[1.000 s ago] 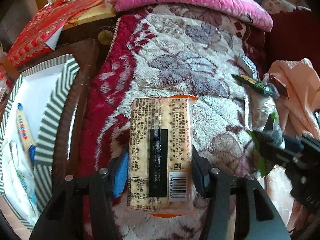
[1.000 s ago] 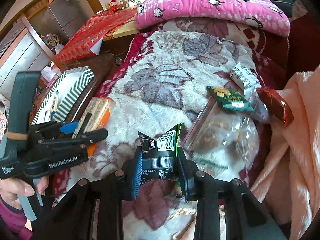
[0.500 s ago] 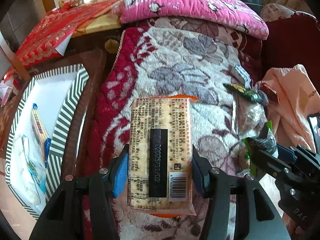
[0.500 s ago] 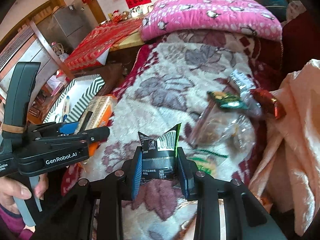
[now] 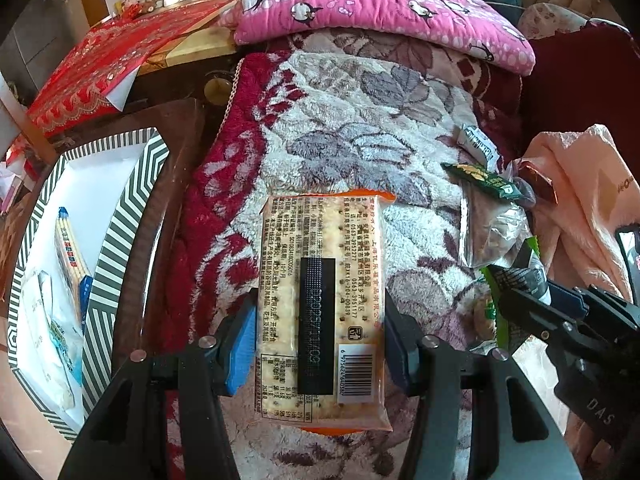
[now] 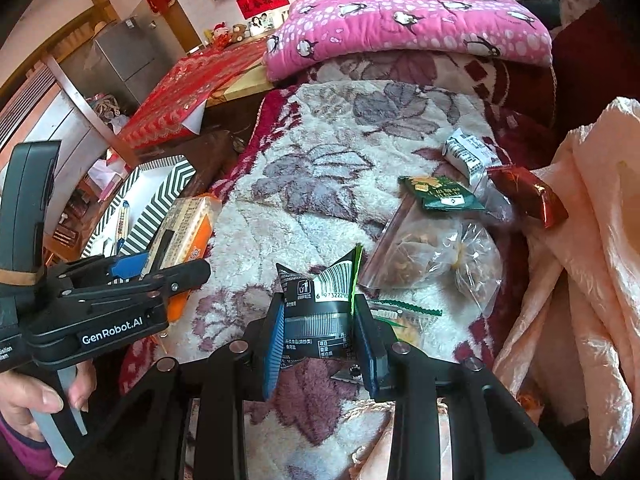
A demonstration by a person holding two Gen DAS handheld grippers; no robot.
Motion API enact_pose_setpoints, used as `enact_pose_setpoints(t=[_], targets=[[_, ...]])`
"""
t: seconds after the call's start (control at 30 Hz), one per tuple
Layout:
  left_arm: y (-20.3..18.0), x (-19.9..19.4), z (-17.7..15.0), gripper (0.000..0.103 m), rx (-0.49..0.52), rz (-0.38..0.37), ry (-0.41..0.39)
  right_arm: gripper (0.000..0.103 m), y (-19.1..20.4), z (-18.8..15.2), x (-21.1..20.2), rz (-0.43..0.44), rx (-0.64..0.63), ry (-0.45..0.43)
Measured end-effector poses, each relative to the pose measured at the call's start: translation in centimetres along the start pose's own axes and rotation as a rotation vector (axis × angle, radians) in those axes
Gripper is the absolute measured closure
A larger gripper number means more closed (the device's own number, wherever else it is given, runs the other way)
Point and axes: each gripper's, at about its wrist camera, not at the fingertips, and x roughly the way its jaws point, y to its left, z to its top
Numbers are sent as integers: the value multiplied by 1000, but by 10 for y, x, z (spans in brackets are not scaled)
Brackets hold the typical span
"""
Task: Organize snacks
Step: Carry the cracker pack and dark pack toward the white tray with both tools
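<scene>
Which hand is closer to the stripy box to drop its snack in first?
Left. The left gripper, shut on the cracker pack, is right beside the striped box. The right gripper holds a small black packet farther over the blanket.

I am seeing a floral blanket (image 6: 320,168) carrying a clear bag (image 6: 436,252), green packet (image 6: 440,196), white packet (image 6: 468,152) and red packet (image 6: 528,196).
</scene>
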Motion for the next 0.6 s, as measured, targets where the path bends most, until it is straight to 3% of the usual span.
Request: enact_pose_setpoints(t=[0.23,0.37,0.6], targets=[[10,-8,-4,49,-21,-34,-14,69,-4,0,4,-2,5,11],[28,-31,-9,49,-20,-26,-61,69,0,0,-1,19,26,14],[68,-56,-19,49,-47,3,-83,69,39,8,-5,62,-16,22]])
